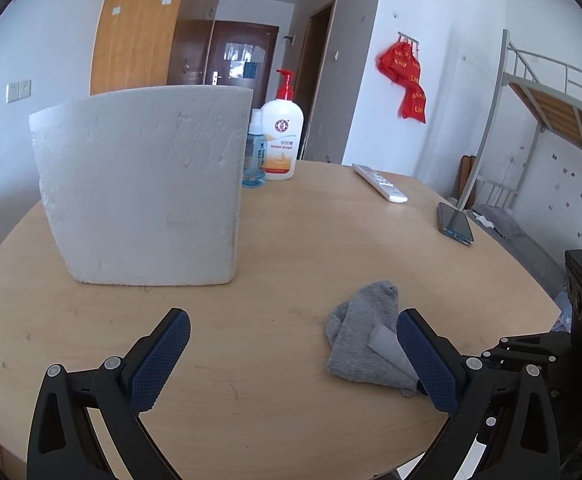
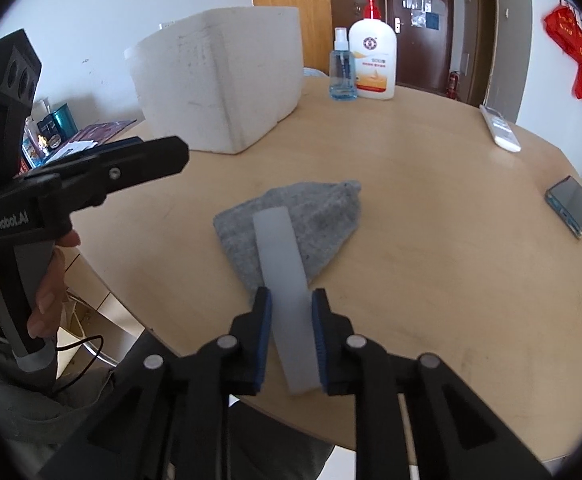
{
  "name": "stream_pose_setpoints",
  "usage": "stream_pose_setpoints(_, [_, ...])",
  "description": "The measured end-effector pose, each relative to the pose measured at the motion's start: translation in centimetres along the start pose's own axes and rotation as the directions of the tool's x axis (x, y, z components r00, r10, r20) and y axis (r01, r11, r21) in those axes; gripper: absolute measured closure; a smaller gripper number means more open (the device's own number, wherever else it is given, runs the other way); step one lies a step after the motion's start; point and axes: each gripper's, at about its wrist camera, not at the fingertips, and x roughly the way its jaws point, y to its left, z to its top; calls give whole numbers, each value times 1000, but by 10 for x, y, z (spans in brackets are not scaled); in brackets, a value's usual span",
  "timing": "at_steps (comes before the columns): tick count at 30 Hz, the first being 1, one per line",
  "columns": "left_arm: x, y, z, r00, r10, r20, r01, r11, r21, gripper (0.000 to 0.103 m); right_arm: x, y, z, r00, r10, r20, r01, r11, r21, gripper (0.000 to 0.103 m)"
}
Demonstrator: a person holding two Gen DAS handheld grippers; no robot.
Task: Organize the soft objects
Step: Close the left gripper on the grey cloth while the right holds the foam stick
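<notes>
**Right jaws narrow around a pale strip lying on the grey sock**

In the right wrist view, going from left to right: at 9 o'clock a hand [image 2: 45,280] holds the left gripper [image 2: 147,160], which hangs above the table [image 2: 431,240] edge. In its own view this left gripper [image 1: 291,354] has wide jaws with nothing between them. At 11 o'clock stands a white foam box [image 2: 219,80], open at the top, probably the place for the soft things.

In the middle lies a folded grey sock [image 2: 319,220], flat on the table. On top of it rests a pale translucent strip [image 2: 283,272], which reaches back to 6 o'clock, between the pads of the right gripper [image 2: 291,340]. These jaws are narrow, very close to both edges of the strip; I cannot tell for sure whether they already press it.

I judge the strip light, flexible like silicone, perhaps a little slippery. It is better to hold it by the near end, across its width. The sock is soft and limp; it will sag, so a pinch at the thick fold seems best.
</notes>
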Motion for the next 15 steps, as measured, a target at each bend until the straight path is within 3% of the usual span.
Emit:
stream_pose_setpoints(4, [-1,0,0,1000,1,-2,-1,1000,-1,0,-6,1,0,1000,3,23,-3,1000,-2,92])
stream_pose_setpoints(15, [-4,-10,6,1000,-15,8,15,1000,5,0,-49,-18,8,987,-6,162,-7,997,82,92])
